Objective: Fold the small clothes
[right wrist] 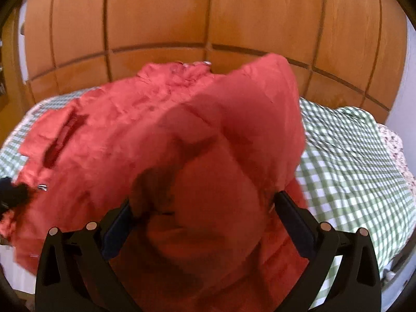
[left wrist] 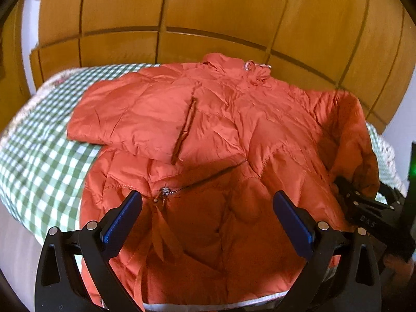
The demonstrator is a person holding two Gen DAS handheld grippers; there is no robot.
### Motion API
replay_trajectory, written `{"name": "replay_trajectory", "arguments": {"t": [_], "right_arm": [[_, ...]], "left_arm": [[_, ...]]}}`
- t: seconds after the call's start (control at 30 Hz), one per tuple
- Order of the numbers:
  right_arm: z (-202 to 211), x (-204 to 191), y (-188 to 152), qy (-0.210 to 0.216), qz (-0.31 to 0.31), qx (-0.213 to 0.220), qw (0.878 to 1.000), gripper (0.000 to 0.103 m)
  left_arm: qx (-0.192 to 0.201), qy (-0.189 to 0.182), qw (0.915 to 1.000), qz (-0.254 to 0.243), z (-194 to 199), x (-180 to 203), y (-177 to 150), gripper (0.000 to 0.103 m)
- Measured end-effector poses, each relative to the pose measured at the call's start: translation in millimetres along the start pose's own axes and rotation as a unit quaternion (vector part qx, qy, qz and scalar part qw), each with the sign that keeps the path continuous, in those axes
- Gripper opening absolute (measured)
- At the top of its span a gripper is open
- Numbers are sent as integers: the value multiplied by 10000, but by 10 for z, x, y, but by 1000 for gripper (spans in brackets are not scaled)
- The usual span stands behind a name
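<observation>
An orange-red puffer jacket (left wrist: pixel 208 119) lies on a green-checked bedspread (left wrist: pixel 44 161), collar toward the wooden headboard. Its left sleeve (left wrist: pixel 124 114) is folded across the chest. My left gripper (left wrist: pixel 208 215) is open above the jacket's hem, near the zipper pull (left wrist: pixel 163 192), holding nothing. In the right wrist view the jacket's right side (right wrist: pixel 234 135) is raised and drapes between the fingers of my right gripper (right wrist: pixel 202 213), whose jaws stand wide apart. In the left wrist view the right gripper (left wrist: pixel 364 202) sits at the lifted right edge of the jacket.
A wooden panelled headboard (left wrist: pixel 208 20) stands behind the bed. The checked bedspread (right wrist: pixel 351 161) shows bare to the right of the jacket and also to its left. A floral border (right wrist: pixel 395 143) runs along the far right edge.
</observation>
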State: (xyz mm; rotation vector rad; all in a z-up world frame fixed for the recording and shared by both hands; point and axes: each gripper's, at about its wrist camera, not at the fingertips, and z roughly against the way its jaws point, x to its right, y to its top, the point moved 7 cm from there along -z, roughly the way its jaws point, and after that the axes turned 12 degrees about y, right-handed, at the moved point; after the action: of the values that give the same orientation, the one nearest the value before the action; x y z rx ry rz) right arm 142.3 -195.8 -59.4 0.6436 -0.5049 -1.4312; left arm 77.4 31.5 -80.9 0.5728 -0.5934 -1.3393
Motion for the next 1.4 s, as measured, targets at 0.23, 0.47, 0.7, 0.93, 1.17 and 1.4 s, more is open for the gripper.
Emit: {"name": "replay_trajectory", "arguments": {"t": [0.23, 0.47, 0.7, 0.93, 1.17, 1.4], "right_arm": [[-22, 1159, 64, -1357, -595, 62, 9889, 101], [274, 2295, 17, -2644, -1426, 94, 9538, 101], [940, 2229, 230, -2355, -2061, 1429, 9390, 101], [112, 875, 570, -285, -499, 813, 9950, 101], [-981, 357, 459, 426, -32, -695, 9967, 101], [-1061, 473, 275, 722, -168, -645, 9952, 101]], "left_arm": [[-382, -114, 9986, 335, -212, -146, -79, 100], [-363, -574, 9973, 289, -269, -85, -139, 100], [-190, -551, 9982, 100, -293, -66, -113, 100], [157, -414, 9984, 357, -219, -216, 125, 100], [441, 433, 9975, -357, -370, -250, 506, 100], [130, 983, 9885, -1142, -995, -219, 707, 88]]}}
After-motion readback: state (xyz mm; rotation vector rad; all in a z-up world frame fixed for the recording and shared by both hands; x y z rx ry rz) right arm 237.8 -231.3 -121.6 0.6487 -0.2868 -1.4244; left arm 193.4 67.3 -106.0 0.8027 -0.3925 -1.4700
